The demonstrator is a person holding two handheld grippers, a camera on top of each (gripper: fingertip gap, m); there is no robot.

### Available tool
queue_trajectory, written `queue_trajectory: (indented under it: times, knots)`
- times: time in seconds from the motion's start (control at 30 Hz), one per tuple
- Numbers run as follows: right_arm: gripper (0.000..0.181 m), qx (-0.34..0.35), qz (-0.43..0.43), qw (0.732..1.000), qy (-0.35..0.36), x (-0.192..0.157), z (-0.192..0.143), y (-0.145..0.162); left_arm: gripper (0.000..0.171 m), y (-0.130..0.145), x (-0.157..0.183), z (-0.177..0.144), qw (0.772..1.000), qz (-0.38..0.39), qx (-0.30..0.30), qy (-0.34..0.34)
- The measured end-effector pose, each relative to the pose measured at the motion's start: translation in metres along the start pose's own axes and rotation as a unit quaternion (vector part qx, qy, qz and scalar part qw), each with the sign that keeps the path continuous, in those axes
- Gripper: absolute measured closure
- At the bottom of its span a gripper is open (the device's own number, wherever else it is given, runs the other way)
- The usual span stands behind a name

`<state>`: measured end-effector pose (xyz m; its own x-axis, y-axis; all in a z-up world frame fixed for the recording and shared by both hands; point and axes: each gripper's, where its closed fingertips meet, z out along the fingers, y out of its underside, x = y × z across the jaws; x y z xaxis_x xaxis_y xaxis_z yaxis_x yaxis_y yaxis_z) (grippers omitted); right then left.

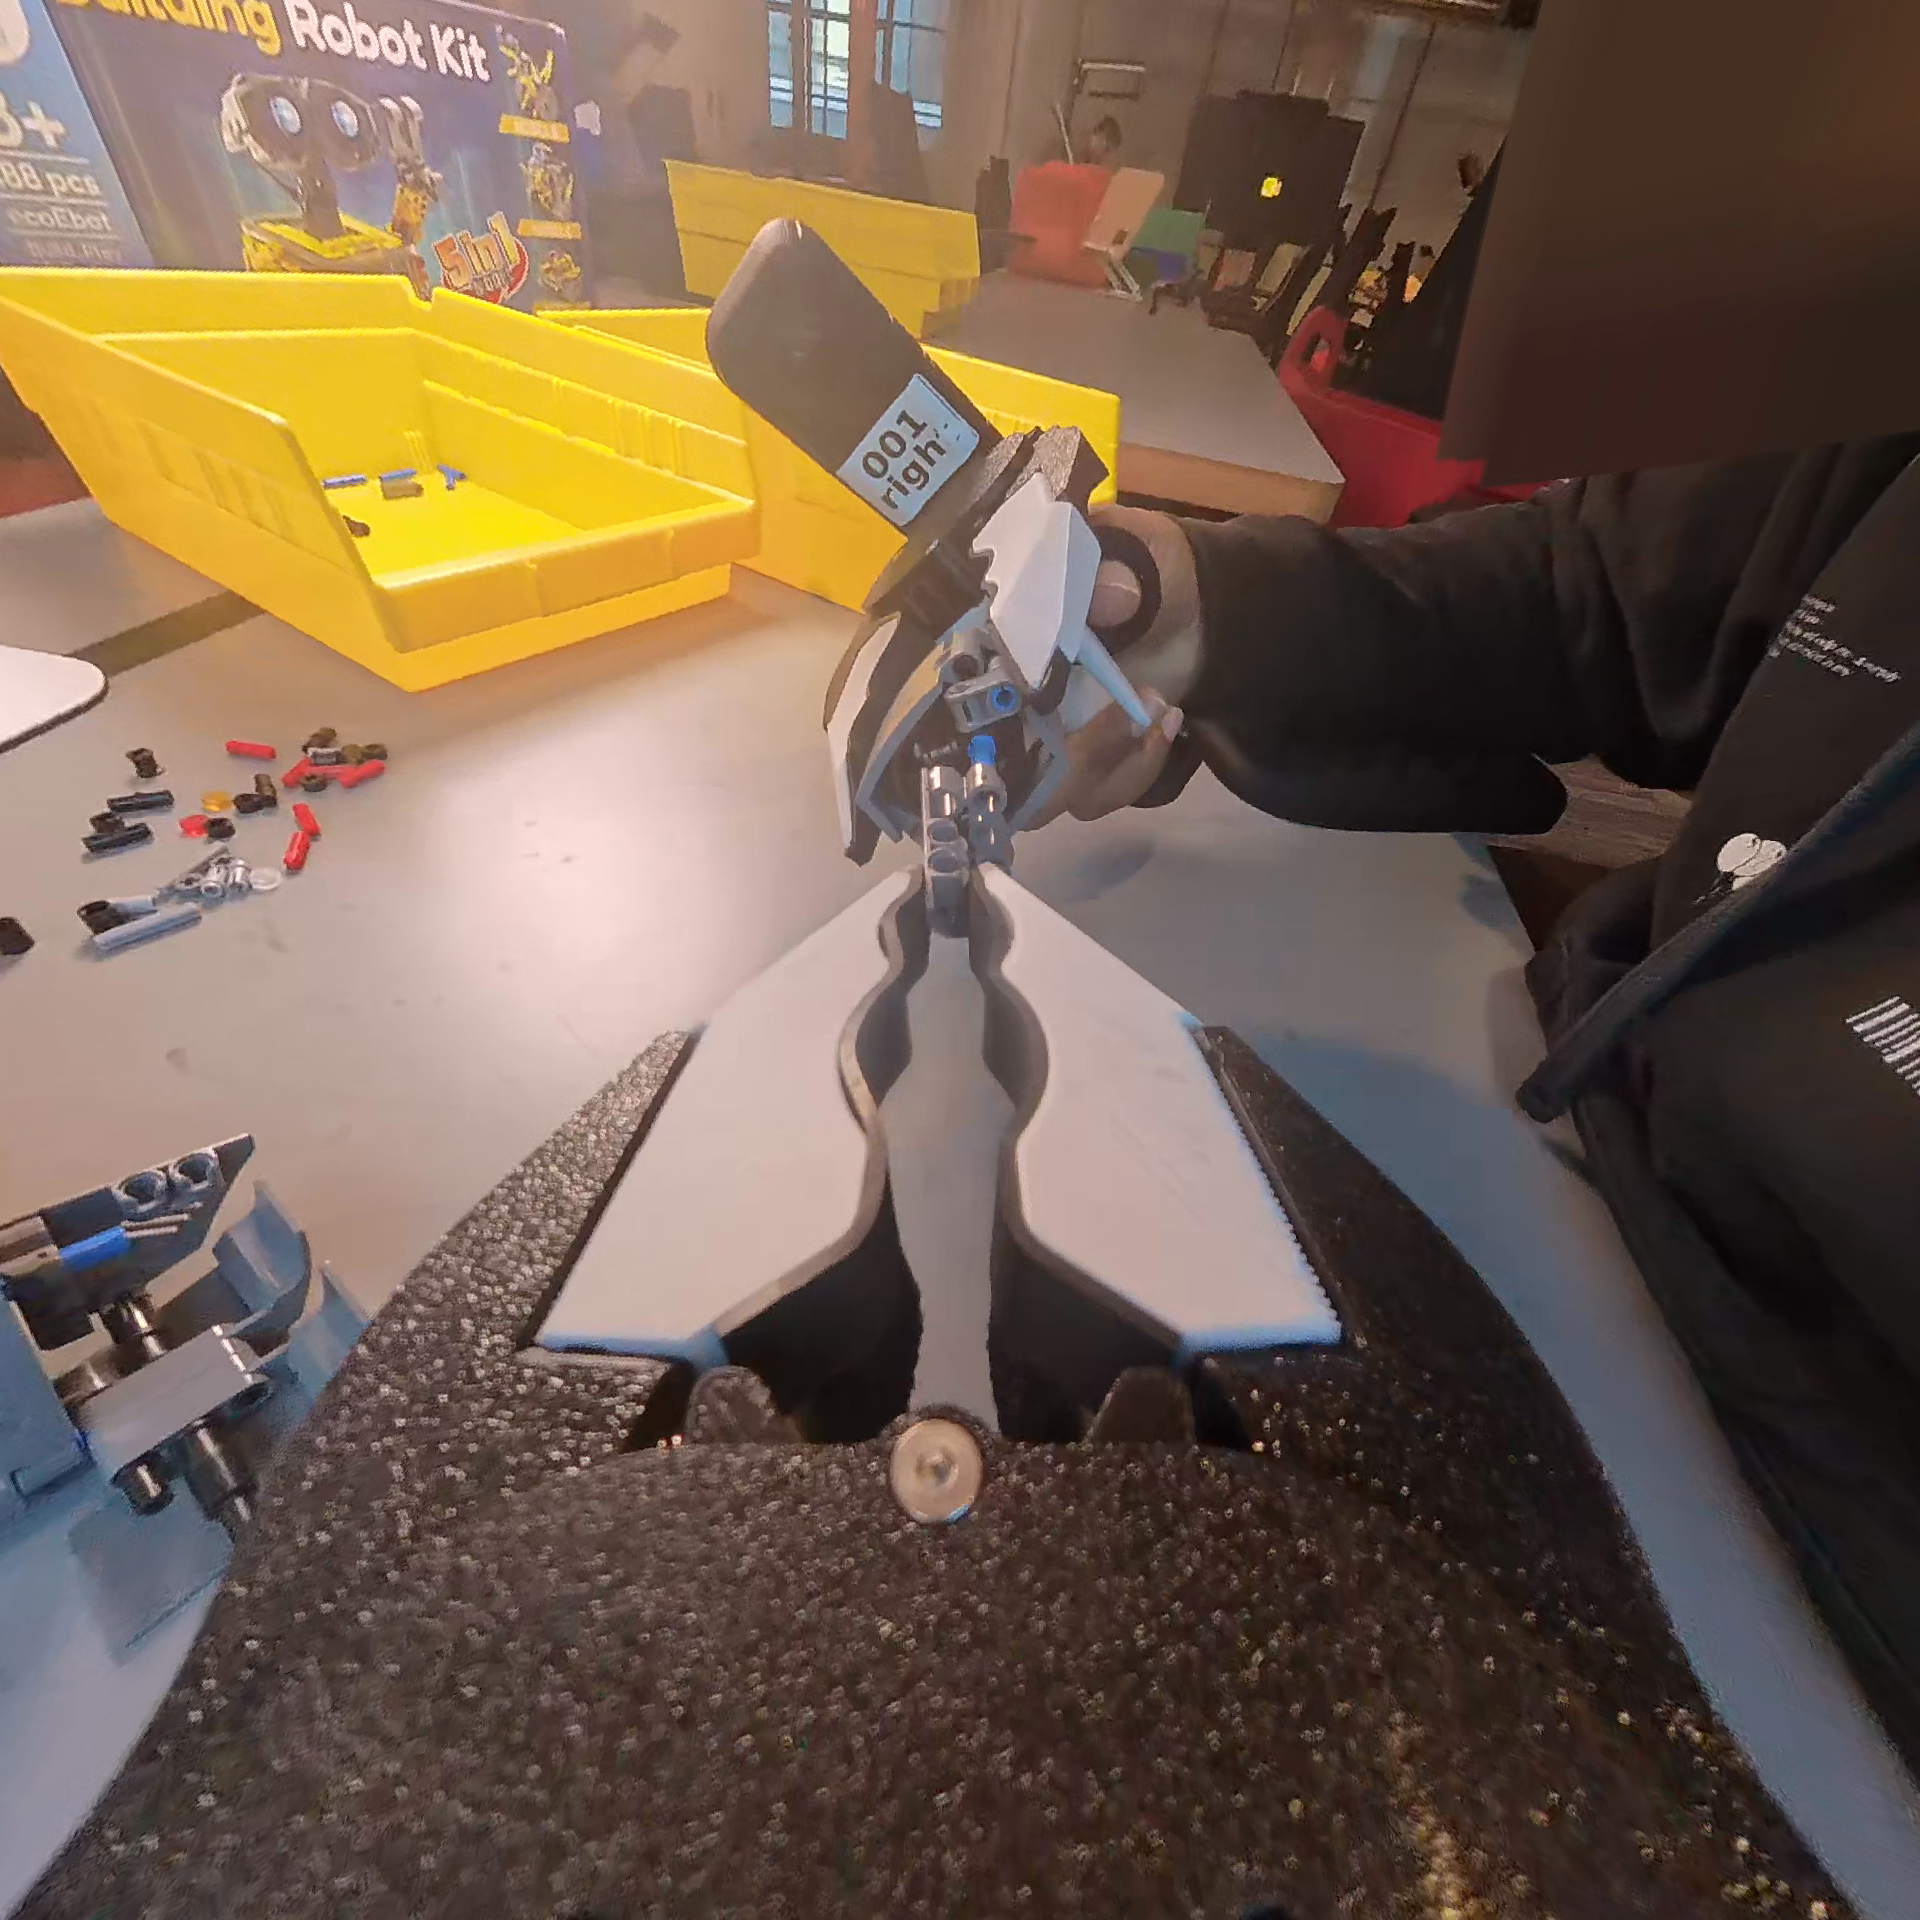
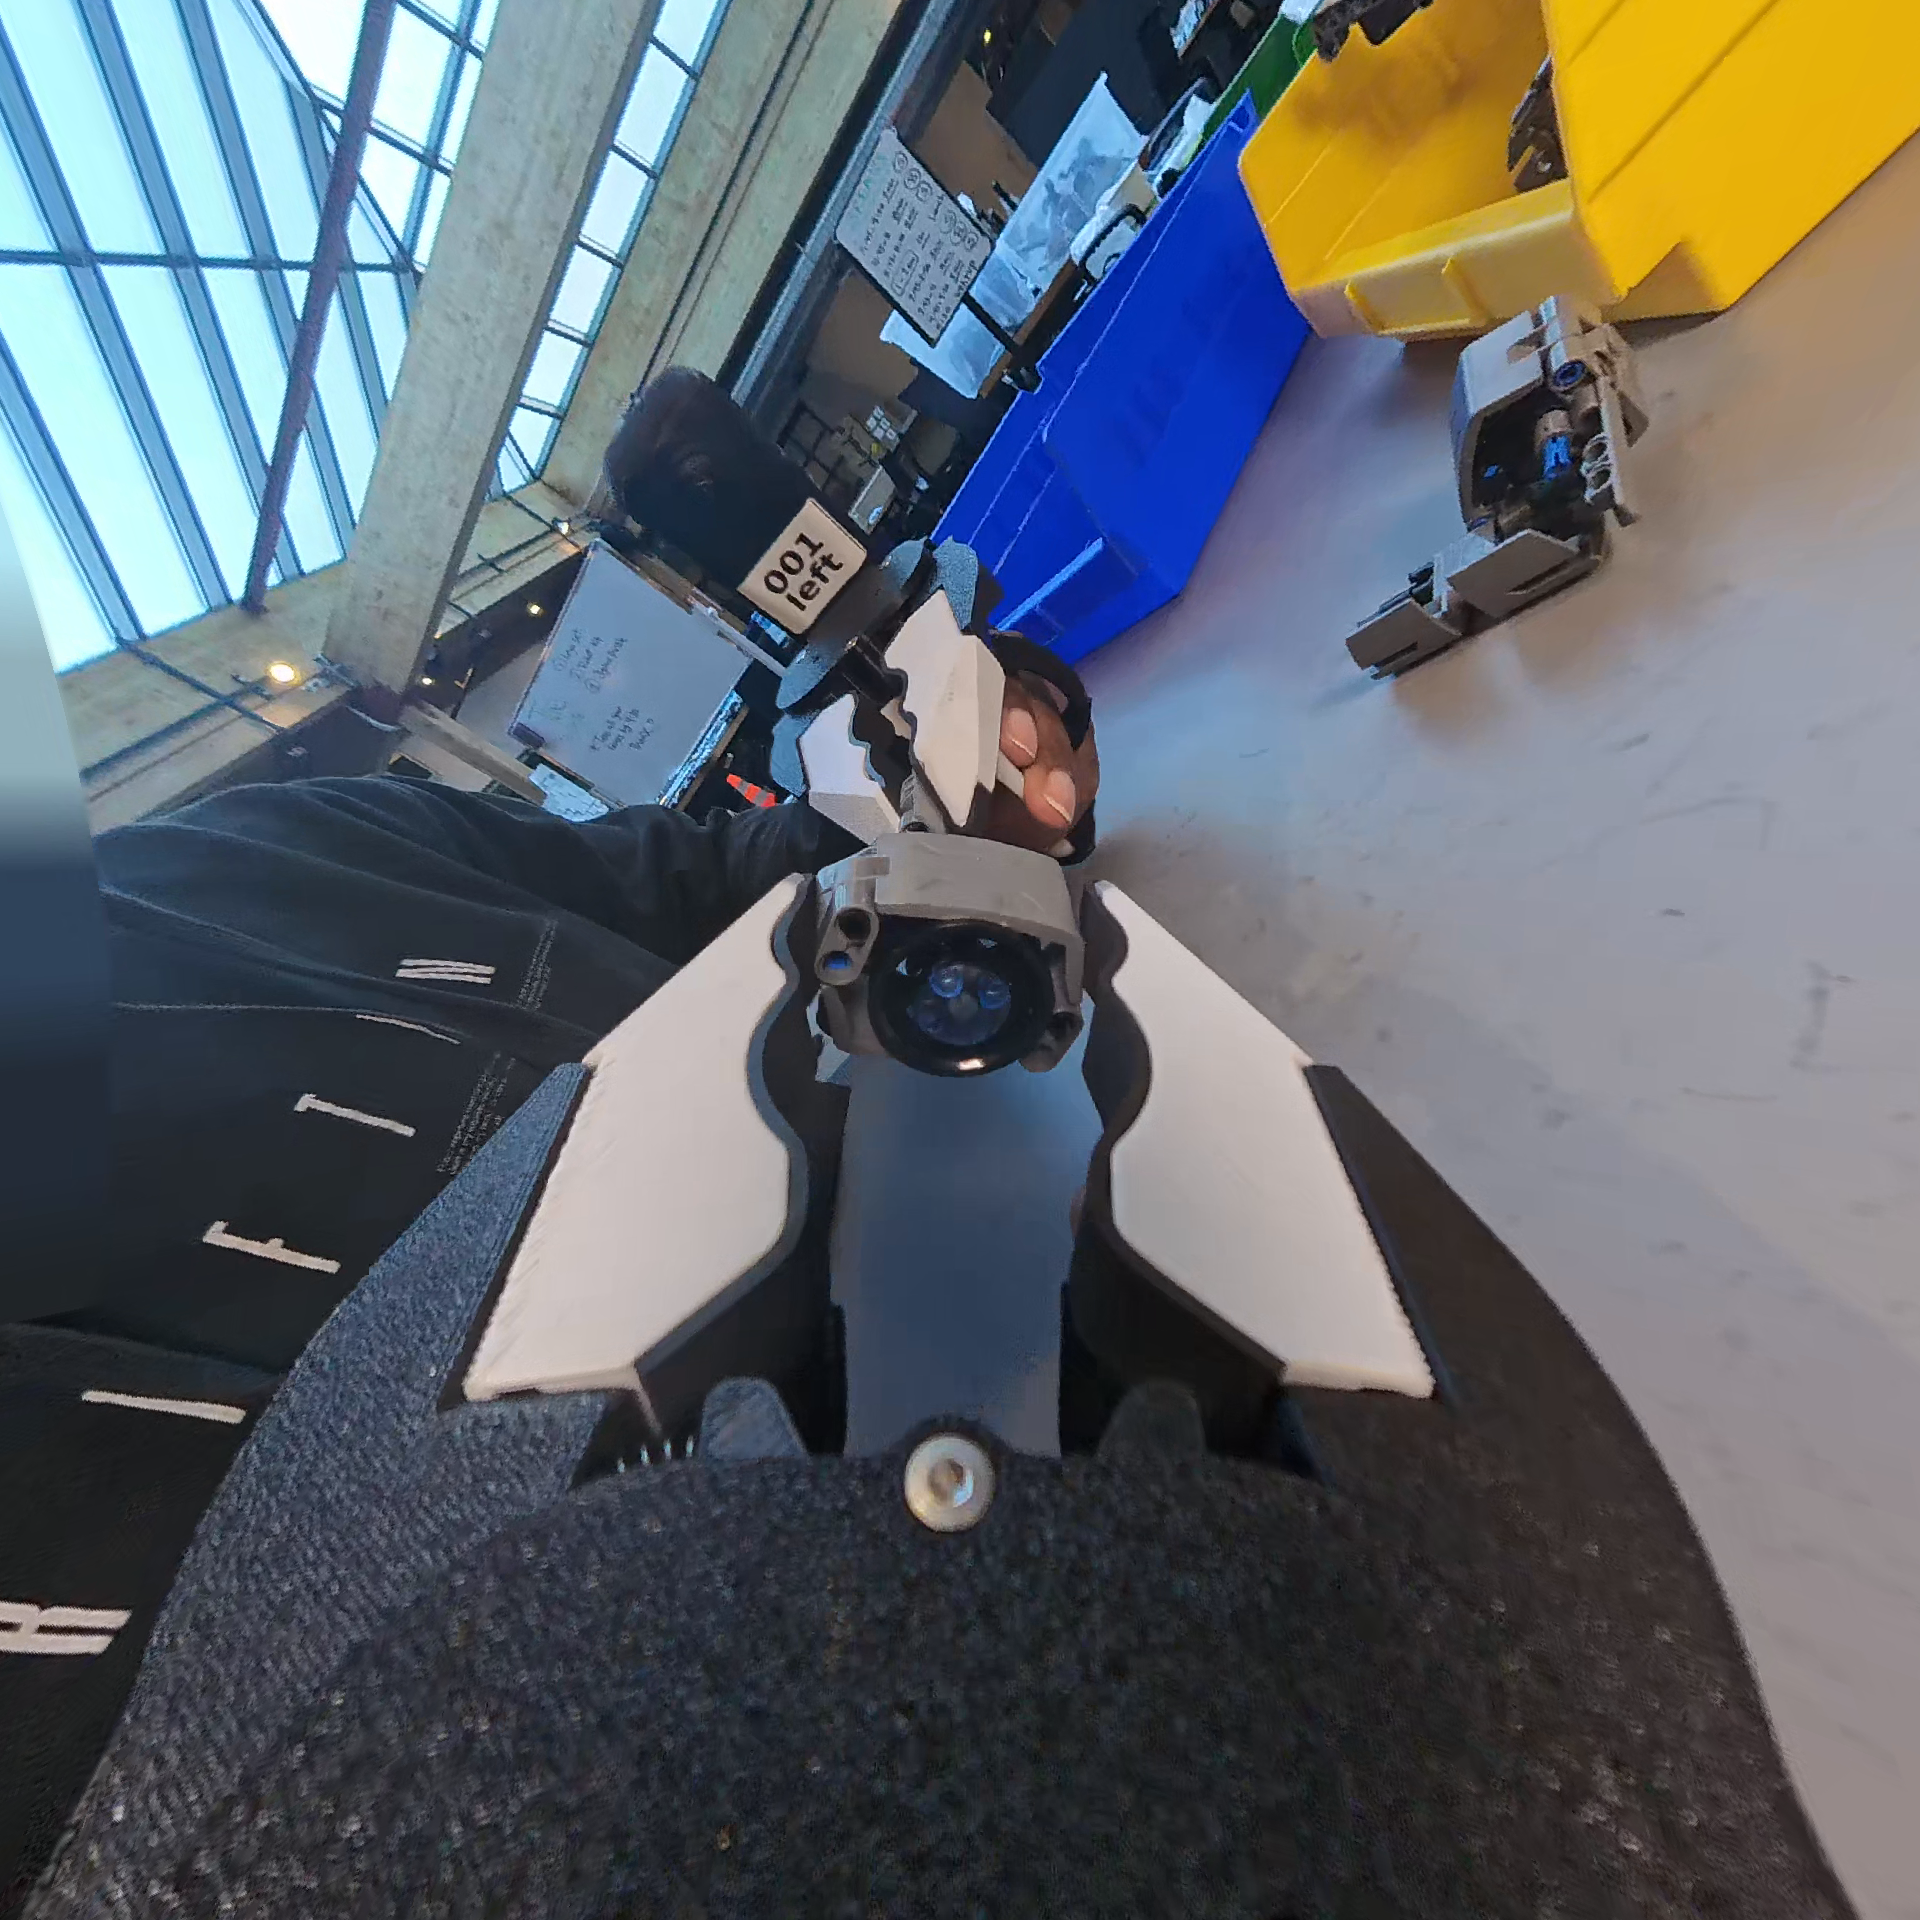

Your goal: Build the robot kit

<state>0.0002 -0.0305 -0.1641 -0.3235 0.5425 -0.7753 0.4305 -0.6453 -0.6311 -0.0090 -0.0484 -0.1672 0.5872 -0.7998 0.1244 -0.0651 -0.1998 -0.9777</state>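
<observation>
- Grey and black plastic brick sub-assembly (image 1: 156, 1340) is left lying on the grey table (image 1: 436, 1039) at far left.
- Left gripper (image 1: 948, 896) is pinched on a thin dark pin-hole beam (image 1: 943, 831).
- Right gripper (image 2: 951, 935) is clamped around a rigid, light grey block with black ring (image 2: 951, 977); its flat sides are judged the best hold.

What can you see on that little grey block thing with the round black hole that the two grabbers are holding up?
The grey block piece looks like hard plastic building bricks snapped together. It has a round black ring on one face with blue showing inside, and small pin holes at its corners. A thin dark holed beam with blue and grey pins sticks out of it. The right gripper fingers squeeze its sides; the left gripper pinches the beam. It is held above the grey table.
</observation>
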Motion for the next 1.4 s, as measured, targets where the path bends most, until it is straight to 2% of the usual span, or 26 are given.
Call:
queue_trajectory:
  times: [0.1, 0.33, 0.67, 0.93, 1.07, 1.2, 1.33, 1.4]
  knots:
    - [0.133, 0.007, 0.006, 1.000, -0.010, -0.007, 0.001, -0.002, 0.166, -0.006, 0.004, -0.001, 0.999, -0.006, 0.025, 0.020]
    - [0.133, 0.028, 0.013, 0.999, -0.037, -0.028, 0.004, -0.011, 0.166, -0.025, 0.013, -0.006, 0.986, -0.091, 0.095, 0.098]
    - [0.133, 0.028, 0.012, 0.999, -0.040, -0.033, 0.004, -0.012, 0.165, -0.029, 0.015, -0.006, 0.982, -0.107, 0.106, 0.115]
    - [0.134, 0.013, -0.004, 1.000, -0.001, -0.027, 0.004, -0.009, 0.166, -0.021, 0.012, -0.006, 0.995, -0.026, 0.071, 0.062]
    - [0.134, -0.009, -0.066, 0.997, 0.044, -0.025, 0.003, -0.007, 0.166, -0.018, 0.010, -0.005, 0.998, 0.052, 0.042, 0.014]
    - [0.134, -0.044, -0.175, 0.975, 0.127, -0.017, -0.002, -0.006, 0.166, -0.012, 0.006, -0.003, 0.992, 0.125, 0.005, -0.036]
    - [0.134, -0.039, -0.172, 0.978, 0.111, -0.016, -0.002, -0.004, 0.166, -0.012, 0.006, -0.002, 0.988, 0.146, -0.009, -0.050]
    - [0.134, -0.017, -0.139, 0.988, 0.066, -0.022, -0.001, -0.006, 0.166, -0.018, 0.008, -0.003, 0.989, 0.143, 0.007, -0.048]
